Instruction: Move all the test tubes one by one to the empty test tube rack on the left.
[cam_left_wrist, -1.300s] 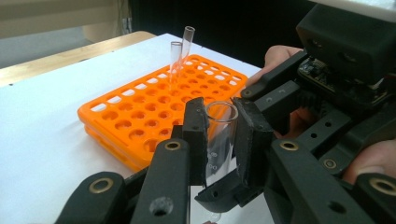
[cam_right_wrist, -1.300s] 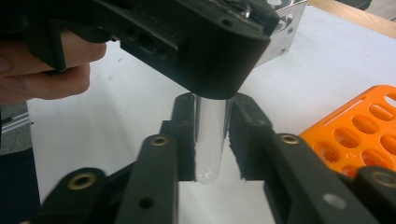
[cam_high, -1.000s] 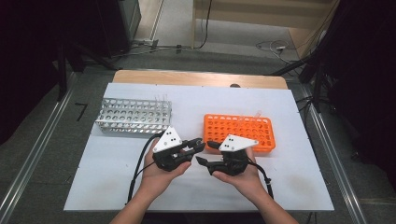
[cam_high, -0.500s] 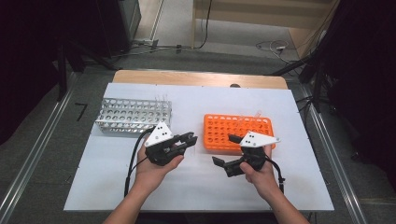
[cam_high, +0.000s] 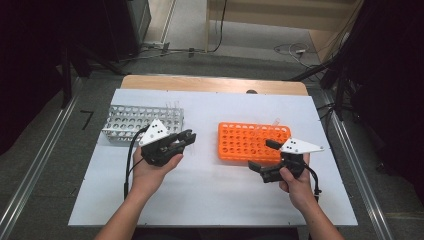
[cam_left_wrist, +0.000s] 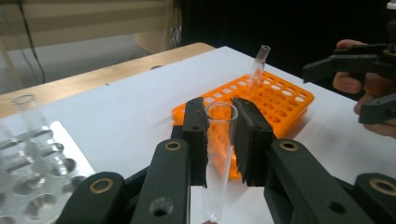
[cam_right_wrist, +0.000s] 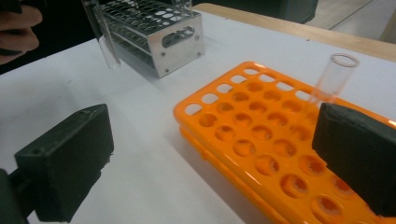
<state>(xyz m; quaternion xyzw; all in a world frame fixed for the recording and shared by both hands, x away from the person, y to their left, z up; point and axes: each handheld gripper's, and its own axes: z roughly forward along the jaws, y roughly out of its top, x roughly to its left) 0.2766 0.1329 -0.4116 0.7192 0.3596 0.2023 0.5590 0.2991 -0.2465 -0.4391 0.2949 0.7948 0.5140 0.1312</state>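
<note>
The left claw (cam_left_wrist: 219, 135) is clamping a clear glass test tube (cam_left_wrist: 218, 158) between its black pads, and the tube is standing close to upright in the grip, its open mouth poking up above the pads. In the high view that left claw (cam_high: 186, 138) is hovering over bare worktop between the two racks, pointing toward the orange one.

The right claw (cam_high: 261, 156) is sitting at the near right corner of the orange plastic rack (cam_high: 245, 142), jaws gaping wide apart after just opening, and nothing is lying between them. From its own camera the two black pads (cam_right_wrist: 70, 158) are framing the rack (cam_right_wrist: 261, 135), where a second clear tube (cam_right_wrist: 329, 84) is standing in a hole near the far edge, leaning slightly.

The silver perforated metal rack (cam_high: 142, 122) is resting well to the left of the orange one, and several clear tubes are rising from it, hard to count from above.

Everything is sitting on a white sheet-covered worktop (cam_high: 210, 195), smooth and uncluttered, with a strip of pale wood (cam_high: 210, 84) showing along its far edge. Metal rails (cam_high: 35, 170) are running down both sides of it. Grey carpet-like flooring (cam_high: 190, 60) is spreading beyond, cables (cam_high: 295, 50) are trailing across it, and dark drapes (cam_high: 390, 75) are closing in the room at left and right.
</note>
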